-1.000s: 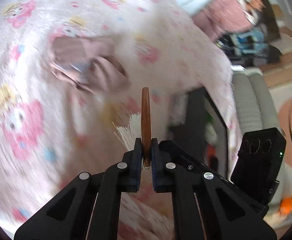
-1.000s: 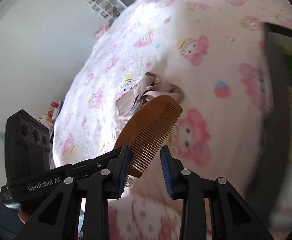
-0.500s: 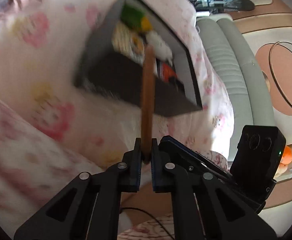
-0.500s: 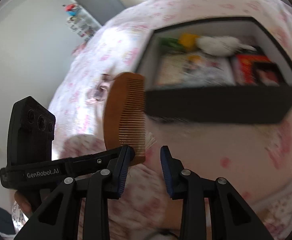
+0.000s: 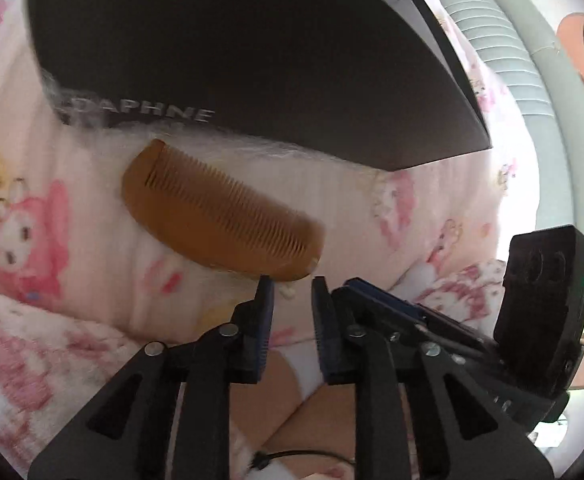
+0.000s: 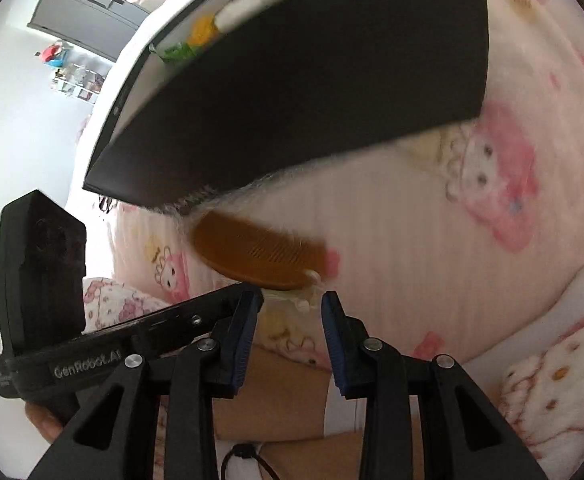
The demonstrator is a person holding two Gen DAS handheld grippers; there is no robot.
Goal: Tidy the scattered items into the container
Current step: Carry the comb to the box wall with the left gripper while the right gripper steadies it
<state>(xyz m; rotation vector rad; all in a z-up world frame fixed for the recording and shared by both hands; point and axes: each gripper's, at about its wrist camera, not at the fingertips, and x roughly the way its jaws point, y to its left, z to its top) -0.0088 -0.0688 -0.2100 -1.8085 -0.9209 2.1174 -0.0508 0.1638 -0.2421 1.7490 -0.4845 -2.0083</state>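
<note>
A brown wooden comb point(image 5: 215, 216) lies flat on the pink cartoon blanket point(image 5: 51, 184), just in front of the black box point(image 5: 251, 48) marked DAPHNE. My left gripper point(image 5: 292, 284) is open and empty, its tips right behind the comb's near end. The comb also shows in the right wrist view point(image 6: 259, 256), blurred, below the box point(image 6: 312, 92). My right gripper point(image 6: 292, 300) is open and empty, just behind the comb. The left gripper's body point(image 6: 131, 328) crosses that view at lower left.
Yellow, green and white items point(image 6: 207, 32) show over the box's rim. A grey ribbed cushion point(image 5: 504, 40) lies right of the bed. A grey wardrobe point(image 6: 87, 12) and a shelf of small items stand far behind.
The left gripper carried the comb from the pink bow area to the box, then opened and let it go. The comb now lies on the blanket in front of the box.
</note>
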